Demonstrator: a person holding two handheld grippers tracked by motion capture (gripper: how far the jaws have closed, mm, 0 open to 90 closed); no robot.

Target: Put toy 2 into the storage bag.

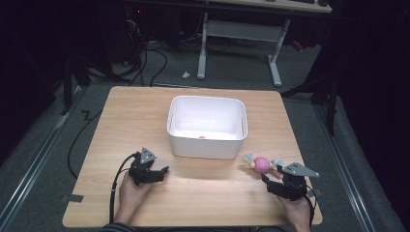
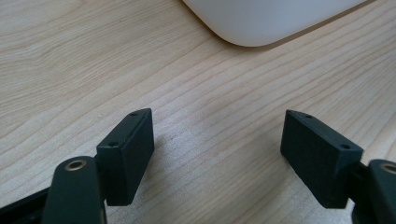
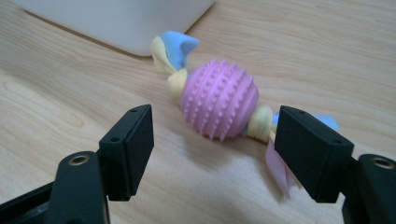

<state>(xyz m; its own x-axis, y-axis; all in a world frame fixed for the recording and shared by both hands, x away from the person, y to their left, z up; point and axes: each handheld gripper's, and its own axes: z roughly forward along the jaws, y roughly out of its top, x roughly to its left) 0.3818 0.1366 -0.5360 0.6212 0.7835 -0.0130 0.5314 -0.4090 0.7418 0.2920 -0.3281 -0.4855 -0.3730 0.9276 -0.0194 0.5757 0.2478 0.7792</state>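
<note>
A toy (image 1: 261, 165) lies on the wooden table (image 1: 125, 116) just right of the white bin's front corner: a pink knobbly ball (image 3: 219, 100) with yellow, blue and pale pink cloth knots at both ends. My right gripper (image 3: 214, 122) is open, and the ball sits just beyond its tips. Its right jaw covers the toy's near cloth end; whether it touches the cloth I cannot tell. In the high view the right gripper (image 1: 271, 177) is at the front right, just behind the toy. My left gripper (image 1: 162, 173) rests open at the front left, with bare wood between its jaws (image 2: 217, 123).
The white bin (image 1: 207, 145) stands at the table's middle, with a small pink thing (image 1: 202, 137) inside by its front wall. A corner of the bin (image 2: 261, 18) lies ahead of the left gripper. Beyond the table are desk legs and cables on the floor.
</note>
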